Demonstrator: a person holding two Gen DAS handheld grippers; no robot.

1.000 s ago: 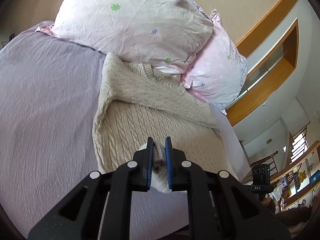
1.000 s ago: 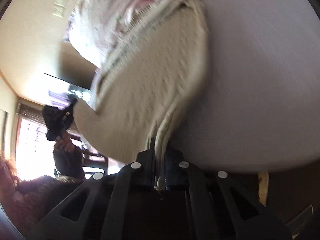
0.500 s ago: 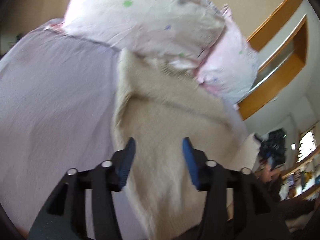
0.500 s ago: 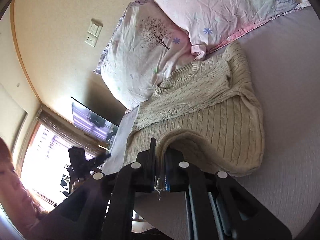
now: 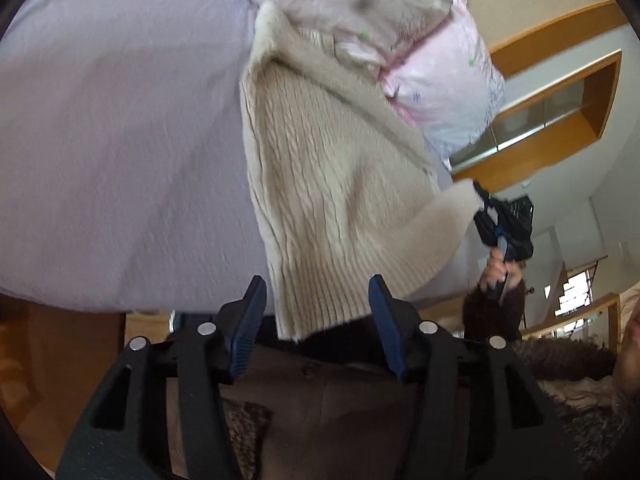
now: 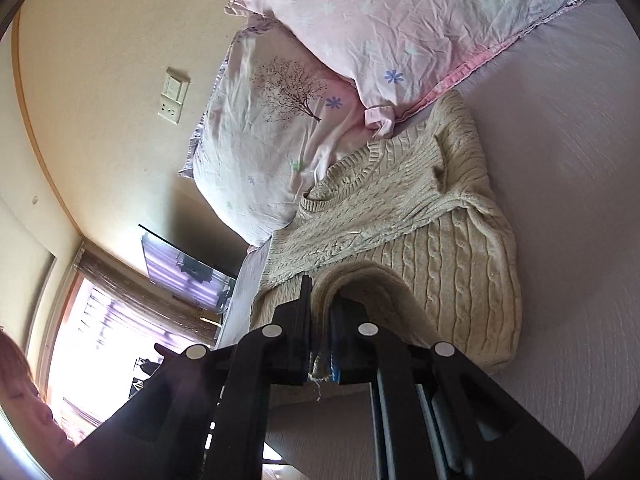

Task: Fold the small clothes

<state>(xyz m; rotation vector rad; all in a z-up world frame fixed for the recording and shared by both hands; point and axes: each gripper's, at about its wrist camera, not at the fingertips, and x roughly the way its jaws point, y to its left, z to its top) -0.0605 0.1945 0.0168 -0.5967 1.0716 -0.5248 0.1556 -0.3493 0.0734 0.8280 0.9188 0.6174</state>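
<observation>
A cream cable-knit sweater (image 5: 320, 184) lies on the lilac bed sheet (image 5: 120, 140), its sleeves folded across the body, its neck toward the pillows. My left gripper (image 5: 318, 312) is open and empty, its blue pads either side of the ribbed hem corner that hangs over the bed edge. My right gripper (image 6: 322, 312) is shut on the other hem corner of the sweater (image 6: 440, 240) and lifts it off the sheet. It also shows in the left wrist view (image 5: 484, 208), pinching that corner.
Two pink floral pillows (image 6: 360, 60) lean at the head of the bed, touching the sweater's neck. The lilac sheet (image 6: 568, 200) stretches beside the sweater. The person's brown coat (image 5: 320, 400) is just below the left gripper at the bed edge.
My left gripper opened, let go of the hem corner and pulled back past the bed edge. My right gripper kept its hold and swung its corner up over the sweater.
</observation>
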